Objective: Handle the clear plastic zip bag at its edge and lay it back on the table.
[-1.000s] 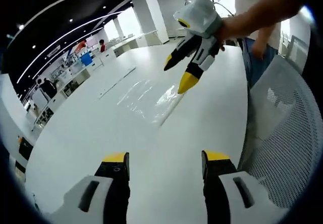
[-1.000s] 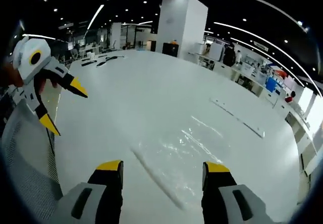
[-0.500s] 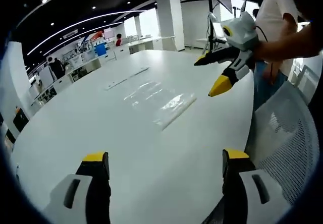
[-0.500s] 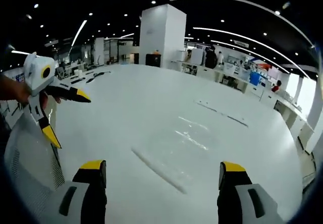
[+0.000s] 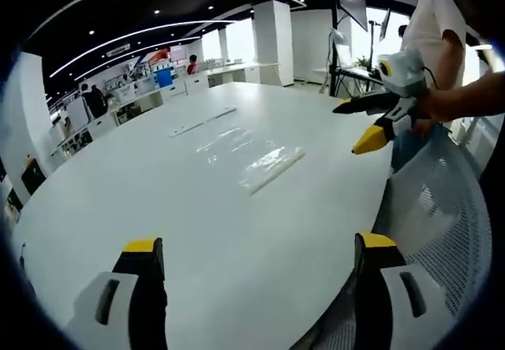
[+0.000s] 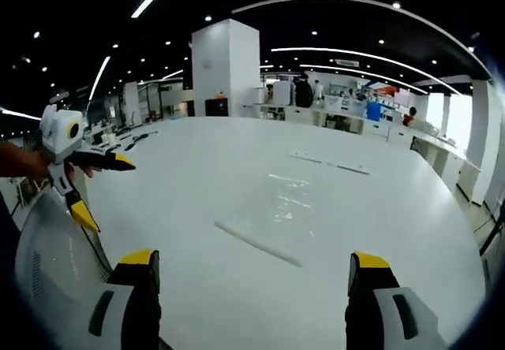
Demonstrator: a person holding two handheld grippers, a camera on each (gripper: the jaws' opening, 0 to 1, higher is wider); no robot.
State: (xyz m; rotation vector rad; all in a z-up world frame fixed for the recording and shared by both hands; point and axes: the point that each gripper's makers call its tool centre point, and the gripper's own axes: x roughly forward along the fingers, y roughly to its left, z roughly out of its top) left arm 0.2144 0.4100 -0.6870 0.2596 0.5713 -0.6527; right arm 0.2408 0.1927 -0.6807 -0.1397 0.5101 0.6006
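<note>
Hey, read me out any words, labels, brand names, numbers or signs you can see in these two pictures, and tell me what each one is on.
No text can be read in either view.
The clear plastic zip bag lying flat on the white round table shows no print.
Both open yellow-tipped grippers, left and right, show no lettering.
Background desks and displays: too small and blurred to read.

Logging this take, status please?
Left gripper and right gripper open, empty. Zip bag flat on table, untouched. Mesh chair alongside.
</note>
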